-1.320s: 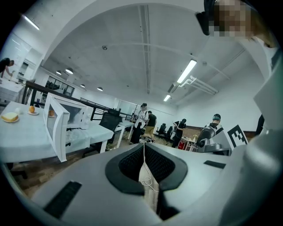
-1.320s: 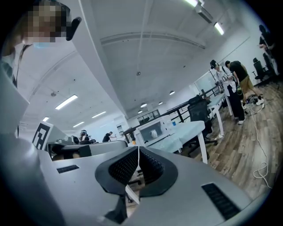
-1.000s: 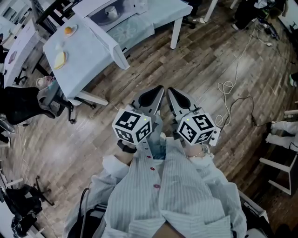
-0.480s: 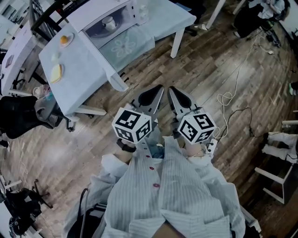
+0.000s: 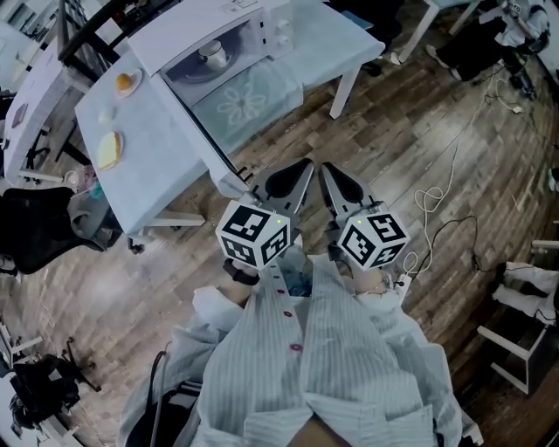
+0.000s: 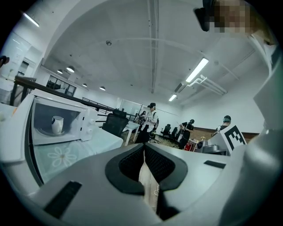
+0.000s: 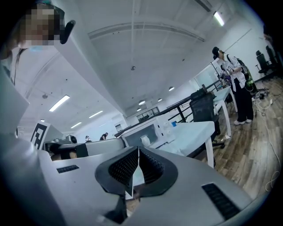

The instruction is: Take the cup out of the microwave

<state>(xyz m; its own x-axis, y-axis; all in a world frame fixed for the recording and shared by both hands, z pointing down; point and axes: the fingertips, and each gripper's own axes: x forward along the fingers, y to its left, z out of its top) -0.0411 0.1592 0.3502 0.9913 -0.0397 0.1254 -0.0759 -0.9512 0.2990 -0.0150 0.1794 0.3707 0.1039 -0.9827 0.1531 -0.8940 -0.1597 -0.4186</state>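
Bench (image 5: 157,148) ahead-left carries the open microwave (image 5: 196,24) holding the cup (image 5: 212,58); left gripper (image 5: 293,179) nearer than right gripper (image 5: 336,182), both closed, empty.

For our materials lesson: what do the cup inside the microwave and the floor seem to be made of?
Cup: probably glazed ceramic, since it is white, smooth and slightly shiny, with a handle; plastic can't be ruled out.
Floor: wood or wood-look laminate, shown by brown grained planks with visible seams and a dull sheen.

A pale blue worktop (image 5: 148,175) carries orange food (image 5: 127,83) and yellow food (image 5: 108,150); a white cable (image 5: 430,202) loops on the wooden floor (image 5: 384,122).
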